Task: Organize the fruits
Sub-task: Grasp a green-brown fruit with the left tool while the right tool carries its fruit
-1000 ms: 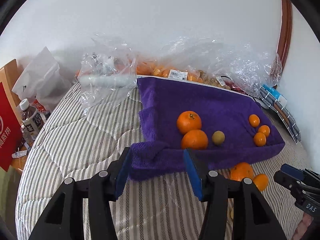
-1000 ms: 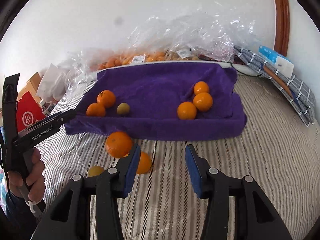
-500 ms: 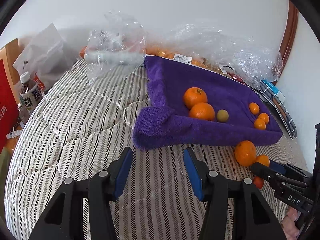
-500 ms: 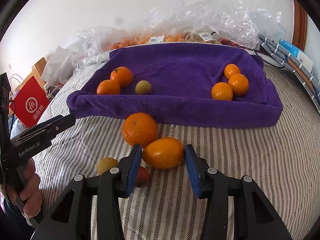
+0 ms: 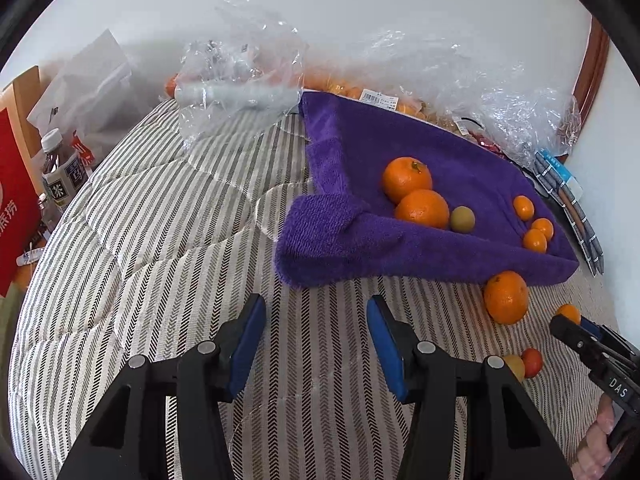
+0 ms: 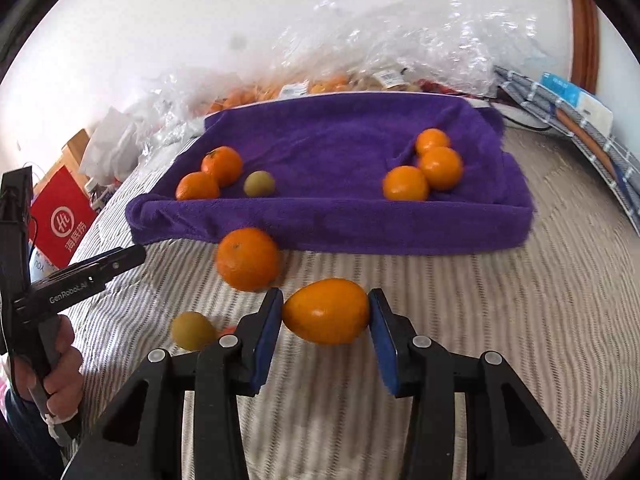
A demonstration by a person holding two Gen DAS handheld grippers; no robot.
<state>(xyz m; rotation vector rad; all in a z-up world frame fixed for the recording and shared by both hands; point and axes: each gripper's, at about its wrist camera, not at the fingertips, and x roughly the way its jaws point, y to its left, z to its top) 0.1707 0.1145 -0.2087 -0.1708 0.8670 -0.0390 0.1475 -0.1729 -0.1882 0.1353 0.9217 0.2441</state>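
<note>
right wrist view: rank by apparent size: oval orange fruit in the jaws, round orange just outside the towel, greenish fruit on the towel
1. Oval orange fruit, held in the right gripper, though it is nearest the lens, which inflates it.
2. Round orange, close behind; true order of these two unsure.
3. Greenish fruit on the purple towel, clearly smallest.

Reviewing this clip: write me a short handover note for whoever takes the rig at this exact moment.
Right gripper: jaws closed on the oval orange fruit, over the striped bedding.
Left gripper: open, empty.
Done: six fruits on the purple towel, in two groups of three.
Left: place the held fruit; then the big orange, yellowish fruit and small red fruit still off the towel.
</note>
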